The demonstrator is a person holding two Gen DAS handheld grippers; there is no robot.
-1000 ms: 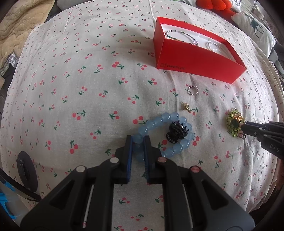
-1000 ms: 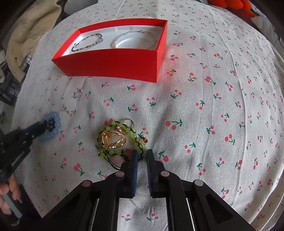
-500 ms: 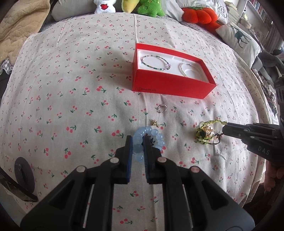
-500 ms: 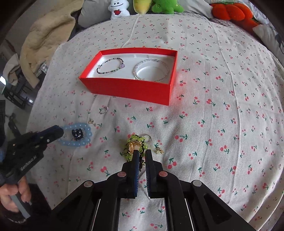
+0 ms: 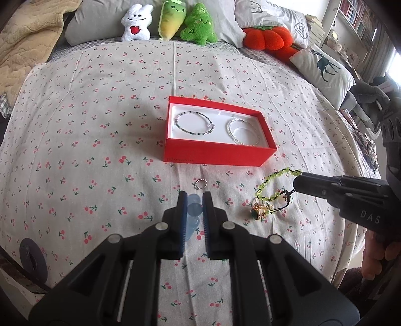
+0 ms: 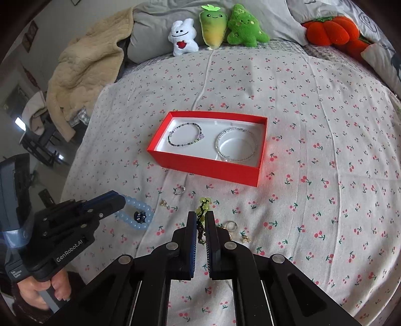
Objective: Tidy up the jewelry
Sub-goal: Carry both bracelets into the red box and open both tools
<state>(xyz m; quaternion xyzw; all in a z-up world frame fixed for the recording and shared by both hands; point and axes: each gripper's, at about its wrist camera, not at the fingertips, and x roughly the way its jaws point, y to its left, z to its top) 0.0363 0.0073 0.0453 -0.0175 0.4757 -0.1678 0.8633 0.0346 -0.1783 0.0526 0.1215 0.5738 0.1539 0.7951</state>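
My left gripper (image 5: 193, 200) is shut on a pale blue bead bracelet (image 5: 193, 209) and holds it above the bed; it hangs with a small black claw clip (image 6: 140, 217) inside its loop (image 6: 136, 213). My right gripper (image 6: 200, 218) is shut on a green bead bracelet (image 5: 275, 185) whose gold pendant (image 5: 259, 212) dangles near the cloth. The open red box (image 5: 215, 156) lies ahead of both grippers and holds a dark bead bracelet (image 5: 194, 123) and a clear bead bracelet (image 5: 243, 131). The box also shows in the right wrist view (image 6: 205, 170).
A small silver ring (image 5: 200, 183) lies on the cherry-print bedsheet in front of the box. An earring (image 6: 165, 203), a gold ring (image 6: 231, 225) and another earring (image 6: 245, 237) lie near my right gripper. Plush toys (image 5: 173, 22) and pillows line the bed's far edge.
Both grippers have risen well above the bed, each lifting its bracelet off the cloth. The box now appears farther away and more central in both views.
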